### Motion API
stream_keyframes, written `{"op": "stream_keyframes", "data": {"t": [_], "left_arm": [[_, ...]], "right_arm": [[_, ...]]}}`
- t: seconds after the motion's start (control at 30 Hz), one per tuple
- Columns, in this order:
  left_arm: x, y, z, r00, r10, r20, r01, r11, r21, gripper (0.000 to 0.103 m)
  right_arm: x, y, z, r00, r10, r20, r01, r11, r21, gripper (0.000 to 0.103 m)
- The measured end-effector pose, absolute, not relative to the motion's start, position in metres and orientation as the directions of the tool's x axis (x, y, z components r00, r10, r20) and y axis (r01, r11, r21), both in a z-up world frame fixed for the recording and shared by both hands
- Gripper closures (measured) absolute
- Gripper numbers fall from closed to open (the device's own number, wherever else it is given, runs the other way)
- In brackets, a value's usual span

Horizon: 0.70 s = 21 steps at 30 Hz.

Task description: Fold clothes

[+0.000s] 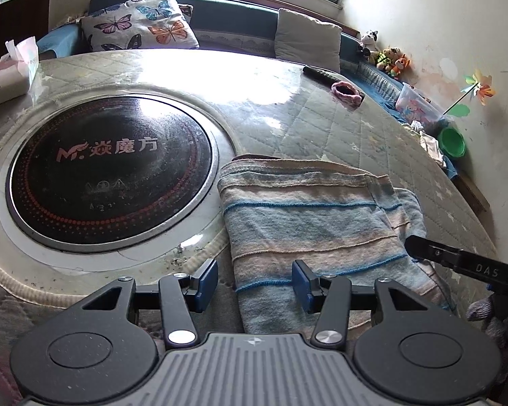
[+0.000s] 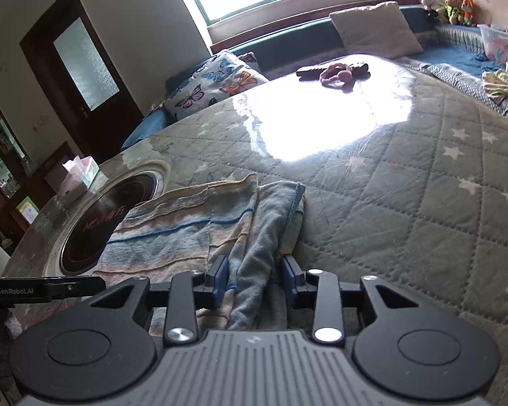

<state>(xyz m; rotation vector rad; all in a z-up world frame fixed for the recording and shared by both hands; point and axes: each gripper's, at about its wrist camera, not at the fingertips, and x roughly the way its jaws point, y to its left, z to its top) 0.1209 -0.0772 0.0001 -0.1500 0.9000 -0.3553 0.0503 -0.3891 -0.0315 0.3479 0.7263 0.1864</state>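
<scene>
A striped blue and beige cloth (image 1: 315,216) lies folded on the quilted table cover (image 1: 321,128), right of the hob. My left gripper (image 1: 254,282) stands open over the cloth's near left edge, which runs between its blue pads untouched. In the right wrist view the cloth's (image 2: 186,230) right side is bunched into a ridge. That ridge passes between the jaws of my right gripper (image 2: 255,277), where the left pad brushes it and a dark gap shows at the right pad. A finger of the right gripper (image 1: 423,250) rests at the cloth's right edge. The left gripper's finger (image 2: 67,286) shows at far left.
A black round induction hob (image 1: 111,172) is set into the table left of the cloth. A tissue box (image 1: 8,74) stands at the far left. A pink hair band (image 1: 347,93) and a dark remote (image 1: 321,74) lie at the far side. Cushions (image 1: 142,23) and plush toys (image 1: 389,57) line the bench.
</scene>
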Motion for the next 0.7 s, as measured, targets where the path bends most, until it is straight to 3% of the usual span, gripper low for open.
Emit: {"op": "stream_keyframes", "data": {"t": [0.27,0.37,0.47,0.7], "left_arm": [[0.1222,-0.0808,-0.0005,0.562,-0.378,-0.736,0.24,0.926,-0.292,0.056],[0.1223,-0.0809,-0.0003,0.563,-0.377,-0.736,0.233,0.926,-0.296,0.057],[0.1221,-0.0815,-0.0002,0.566,-0.369,-0.737,0.225,0.929,-0.292,0.057],[0.1207,-0.0852,-0.0009,0.575,-0.352,-0.739,0.221,0.936,-0.274,0.055]], "right_arm": [[0.0506,-0.3841,-0.0323,0.748,0.256,-0.612,-0.04,0.939,0.343,0.064],[0.0505,-0.3838,-0.0326,0.745,0.265,-0.612,-0.043,0.935,0.352,0.075],[0.0502,-0.3834,-0.0329,0.742,0.274,-0.611,-0.047,0.932,0.36,0.075],[0.0475,-0.3889,-0.0341,0.759,0.261,-0.596,-0.026,0.927,0.373,0.067]]}}
